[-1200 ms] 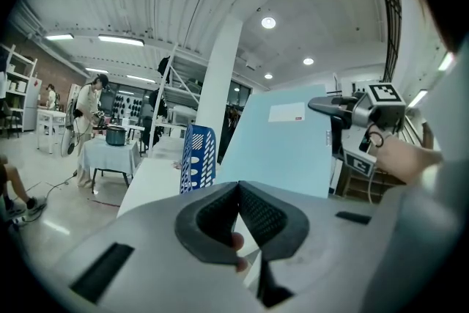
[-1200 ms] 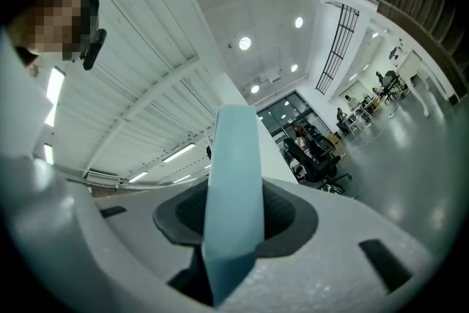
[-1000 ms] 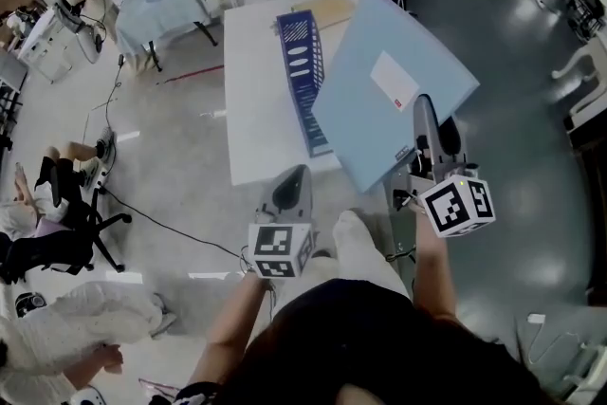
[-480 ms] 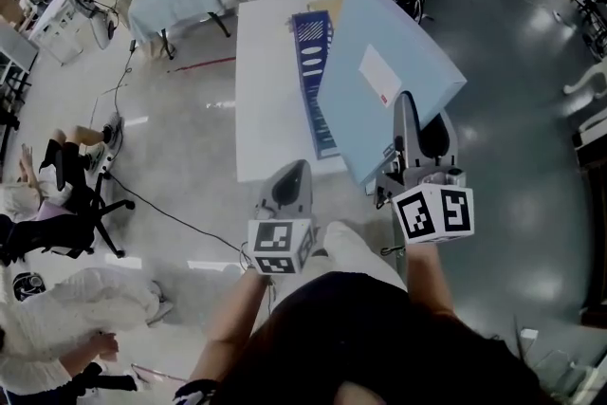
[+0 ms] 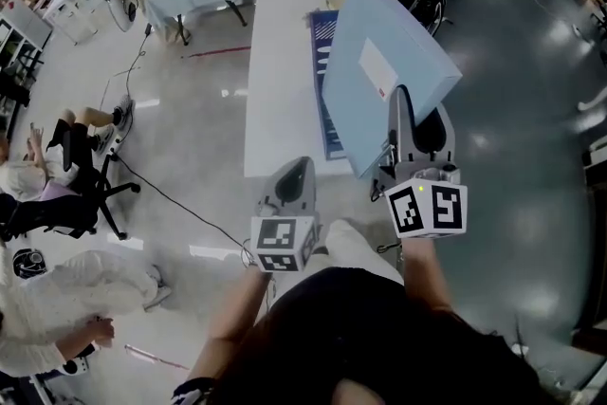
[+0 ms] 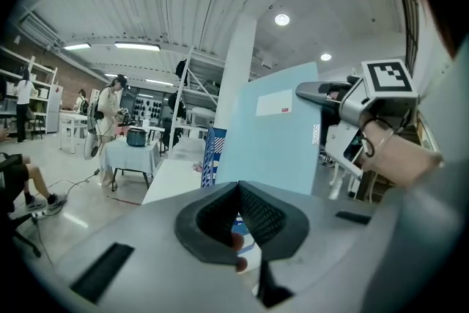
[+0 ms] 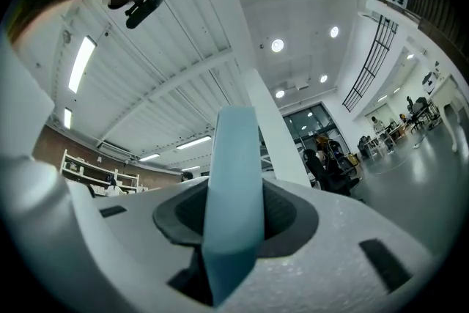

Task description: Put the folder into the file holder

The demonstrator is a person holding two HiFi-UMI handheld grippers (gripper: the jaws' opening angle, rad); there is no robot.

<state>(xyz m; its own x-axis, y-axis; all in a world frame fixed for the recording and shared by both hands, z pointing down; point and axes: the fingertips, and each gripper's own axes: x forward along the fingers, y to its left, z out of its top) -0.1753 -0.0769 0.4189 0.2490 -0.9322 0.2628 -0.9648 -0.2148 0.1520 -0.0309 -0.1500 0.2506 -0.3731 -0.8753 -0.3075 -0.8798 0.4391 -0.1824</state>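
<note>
Right gripper (image 5: 402, 96) pinches the light-blue folder (image 5: 375, 71) near its lower corner, jaws clamped on its spine. The folder is up in the air, tilted, hanging over the right edge of the white table (image 5: 280, 81). The blue file holder (image 5: 325, 104) sits along that edge, partly covered by it. Left gripper (image 5: 298, 168) hovers off the table's near edge, jaws pressed together, empty.

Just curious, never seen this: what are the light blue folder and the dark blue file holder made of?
Folder: probably matte card or plastic; dull surface, flat and unsagging though gripped only at one edge. File holder: likely rigid plastic, judging by its slotted-looking wall, though metal is possible.
</note>
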